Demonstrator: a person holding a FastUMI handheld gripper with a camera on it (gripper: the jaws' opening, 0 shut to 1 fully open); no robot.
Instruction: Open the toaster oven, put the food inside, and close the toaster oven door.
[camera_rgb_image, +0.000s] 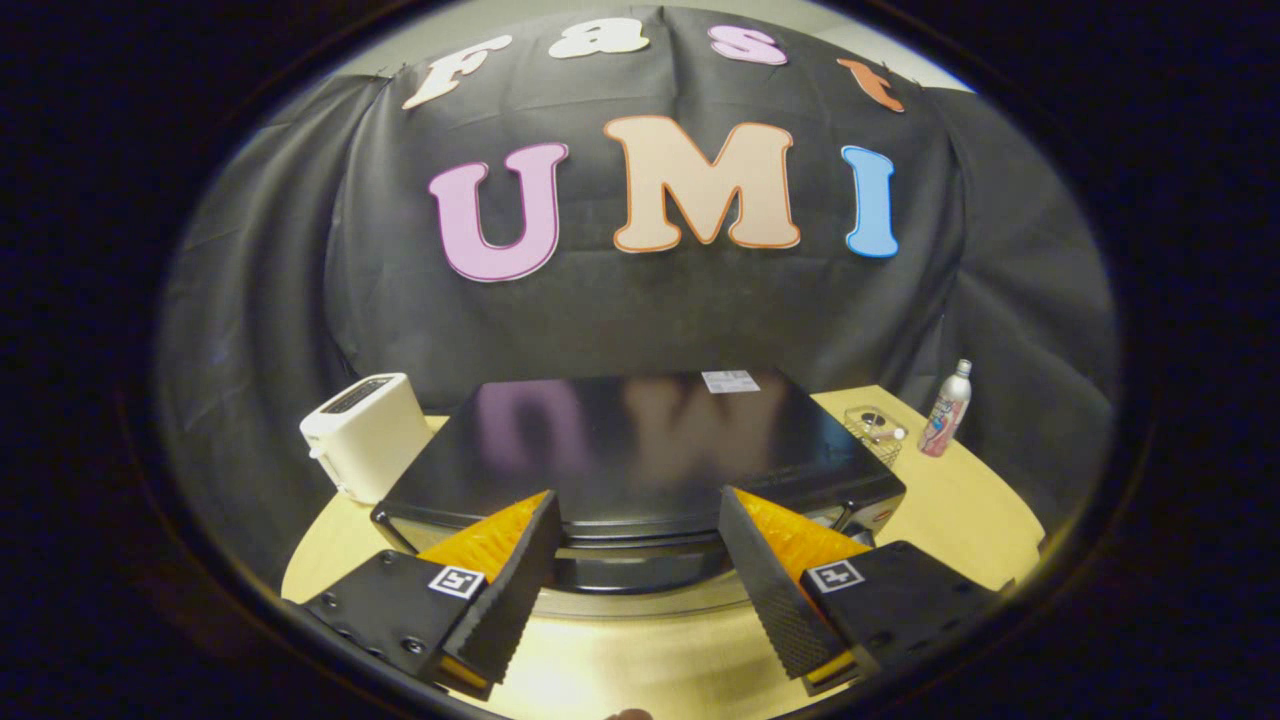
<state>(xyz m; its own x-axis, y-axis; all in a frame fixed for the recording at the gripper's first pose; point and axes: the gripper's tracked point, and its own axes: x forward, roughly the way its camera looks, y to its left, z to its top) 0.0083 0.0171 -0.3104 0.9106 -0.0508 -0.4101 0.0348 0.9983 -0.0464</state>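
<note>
No legible text. White sticker (731, 380) on the toaster oven (640, 450) top — print too small to read. Spray bottle (946, 410) label — coloured graphics, wording blurred. Square black-and-white marker tags (456, 582) on each finger of the gripper (640, 570) — patterns, not characters.

I see the toaster oven (640, 450) from above and in front: a black box with a glossy flat top that mirrors the wall behind. It sits squarely on the round wooden tabletop (960, 510), its door shut, the front edge and silver handle strip showing just beyond my open jaws.
</note>
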